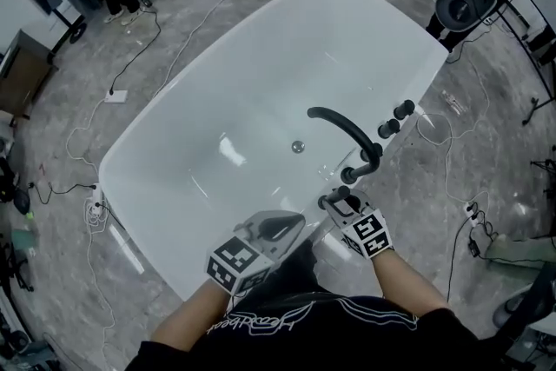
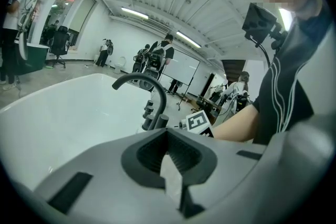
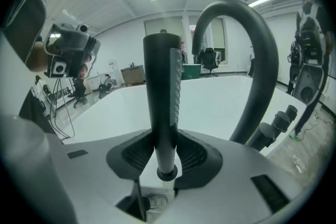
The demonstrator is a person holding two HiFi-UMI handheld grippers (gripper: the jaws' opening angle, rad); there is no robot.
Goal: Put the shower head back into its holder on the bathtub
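Right gripper view shows the right claw (image 3: 167,161) clamped on the slim black shower head (image 3: 160,86), which stands upright between its jaws just beside the arched black spout (image 3: 260,55), with the white bathtub (image 3: 210,105) behind. Left gripper view shows the left claw (image 2: 169,157) closed with nothing between its jaws, low over the tub's near end. From the head view the shower head is at the tub's rim, close to the spout's base and short of the round knobs (image 1: 404,109); whether it touches its holder I cannot tell.
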